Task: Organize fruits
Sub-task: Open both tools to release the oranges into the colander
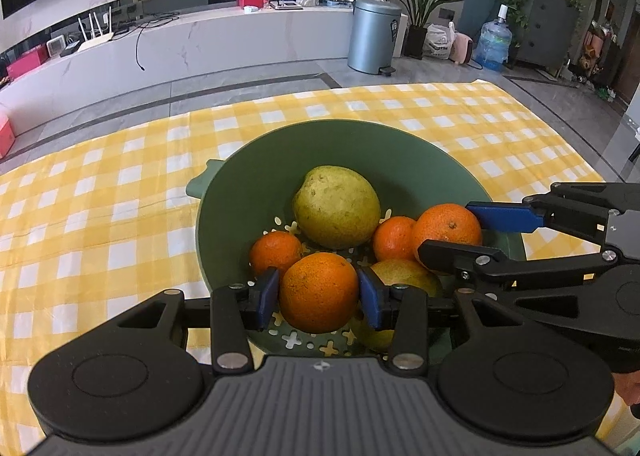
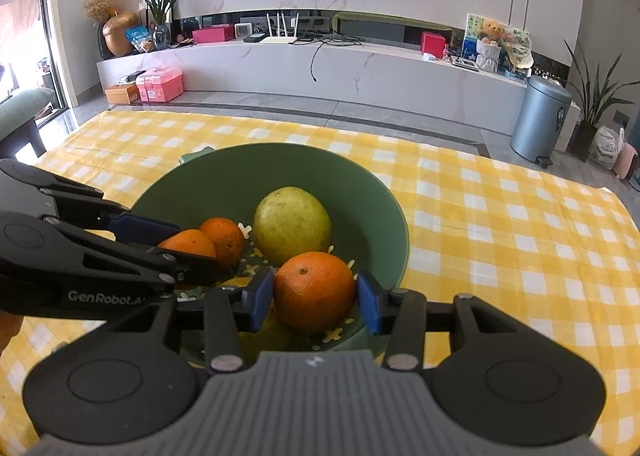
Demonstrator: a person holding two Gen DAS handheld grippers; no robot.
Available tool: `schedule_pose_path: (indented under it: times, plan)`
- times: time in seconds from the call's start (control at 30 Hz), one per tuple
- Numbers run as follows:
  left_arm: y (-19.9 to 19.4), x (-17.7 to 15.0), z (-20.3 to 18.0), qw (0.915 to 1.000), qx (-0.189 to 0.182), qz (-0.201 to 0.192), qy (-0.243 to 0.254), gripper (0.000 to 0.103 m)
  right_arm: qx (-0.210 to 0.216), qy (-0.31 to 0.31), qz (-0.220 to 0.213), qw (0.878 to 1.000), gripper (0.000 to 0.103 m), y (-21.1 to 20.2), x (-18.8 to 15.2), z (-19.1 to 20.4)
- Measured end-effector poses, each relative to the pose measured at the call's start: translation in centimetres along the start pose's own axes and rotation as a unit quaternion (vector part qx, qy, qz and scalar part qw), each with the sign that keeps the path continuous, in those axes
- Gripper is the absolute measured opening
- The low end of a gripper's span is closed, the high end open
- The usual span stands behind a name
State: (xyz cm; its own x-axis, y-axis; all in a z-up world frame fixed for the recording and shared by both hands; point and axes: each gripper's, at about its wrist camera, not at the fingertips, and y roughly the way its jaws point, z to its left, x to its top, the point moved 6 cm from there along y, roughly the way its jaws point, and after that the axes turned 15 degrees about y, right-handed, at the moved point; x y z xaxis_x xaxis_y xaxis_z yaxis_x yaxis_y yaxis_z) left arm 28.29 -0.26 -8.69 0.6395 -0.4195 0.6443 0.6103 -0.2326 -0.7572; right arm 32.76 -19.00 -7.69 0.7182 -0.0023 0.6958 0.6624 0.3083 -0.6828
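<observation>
A green colander bowl (image 1: 320,127) (image 2: 352,183) sits on the yellow checked tablecloth (image 1: 120,183). It holds a big green pear (image 1: 336,205) (image 2: 292,223), two small oranges (image 1: 276,252) (image 1: 394,238) and a yellowish fruit (image 1: 404,276). My left gripper (image 1: 319,296) (image 2: 196,247) is low inside the bowl, its blue pads touching both sides of an orange (image 1: 319,292). From the right, my right gripper (image 2: 315,298) (image 1: 445,228) reaches over the rim, shut on another orange (image 2: 314,290) (image 1: 448,232). Whether either held orange touches the bowl's bottom I cannot tell.
The cloth-covered table runs wide around the bowl, and its far edge drops to a grey tiled floor. Beyond stand a metal bin (image 1: 374,35), a water bottle (image 1: 494,41), potted plants and a long white TV bench (image 2: 320,67).
</observation>
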Motion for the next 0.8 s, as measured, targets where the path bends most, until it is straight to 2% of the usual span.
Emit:
schedule_pose_path:
  times: [0.07,0.23,0.43,0.5,0.63,0.8]
  plan:
    - [-0.1,-0.1,0.2,1.0000,-0.002,-0.004,-0.006,0.053,0.002,0.003,-0.004,1.000,0.044,-0.1,0.0,0.0]
    - [-1.0,0.0,0.9,0.9994,-0.003,-0.028,-0.020,0.064,0.011,0.018,-0.035,0.999,0.055,-0.8,0.3,-0.6]
    - [-2.6,0.2,0.5,0.9984,-0.001,-0.056,-0.005,0.067,0.037,0.043,-0.069,0.996,0.061,-1.6,-0.1,-1.4]
    - [-3.3,0.1,0.3,0.9979,0.000,-0.065,0.001,0.069,0.042,0.054,-0.085,0.994,0.068,-2.2,-0.3,-1.6]
    - [-4.9,0.0,0.1,0.9964,0.007,-0.084,0.008,0.069,0.054,0.082,-0.107,0.989,0.069,-3.7,-0.4,-2.0]
    - [-6.6,-0.6,-0.2,0.9959,-0.004,-0.088,0.019,0.069,0.050,0.097,-0.140,0.984,0.069,-6.0,-0.3,-2.1]
